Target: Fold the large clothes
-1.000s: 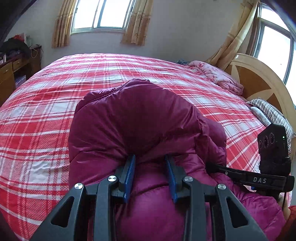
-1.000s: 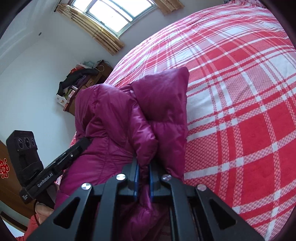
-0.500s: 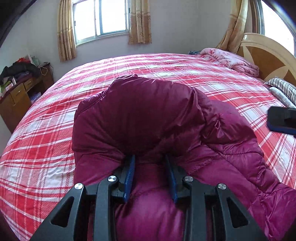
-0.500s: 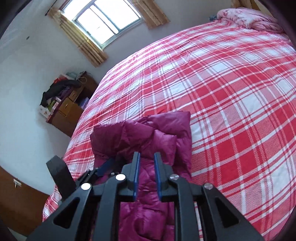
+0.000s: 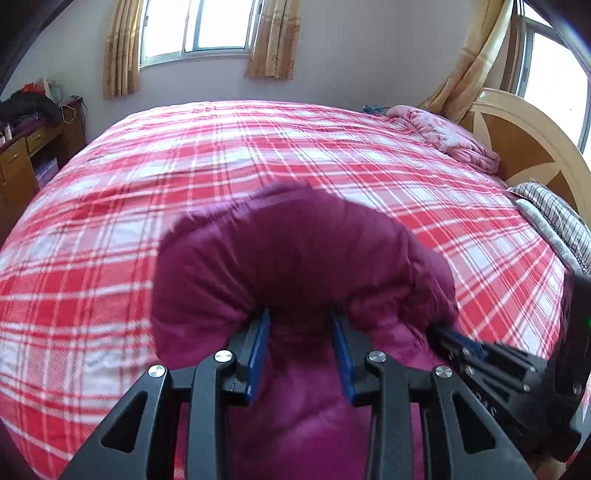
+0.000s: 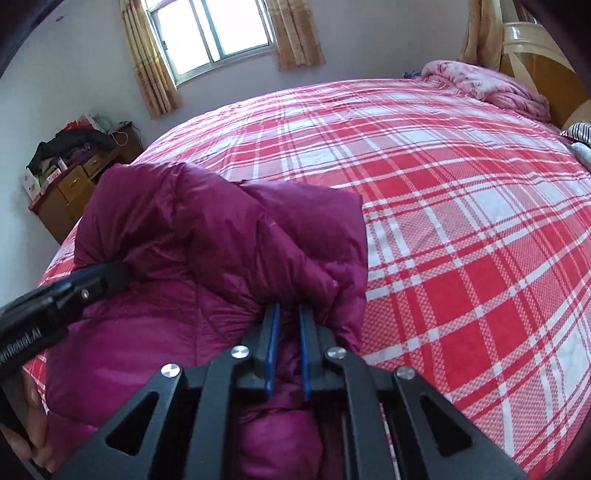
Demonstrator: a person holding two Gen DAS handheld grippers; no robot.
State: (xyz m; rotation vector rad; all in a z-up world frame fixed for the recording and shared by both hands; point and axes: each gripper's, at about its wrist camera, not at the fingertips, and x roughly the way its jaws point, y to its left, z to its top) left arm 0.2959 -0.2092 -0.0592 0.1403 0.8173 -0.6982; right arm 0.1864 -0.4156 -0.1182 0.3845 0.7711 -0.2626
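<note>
A padded jacket (image 6: 207, 258) lies bunched on the near edge of the bed (image 6: 461, 206). At the bed's far right corner a crumpled blanket (image 6: 491, 86) sits before the headboard (image 5: 524, 147), with pillows (image 5: 554, 218) nearer along it. Left of the bed stands a cluttered dresser (image 6: 74, 181); a window (image 6: 218, 31) is behind.

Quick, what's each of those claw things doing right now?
Left gripper: closed on the purple puffer jacket.
Right gripper: just closing, pinching the jacket's edge.

Magenta jacket (image 6: 207, 236), seemingly red-white plaid bedspread (image 6: 461, 206)
</note>
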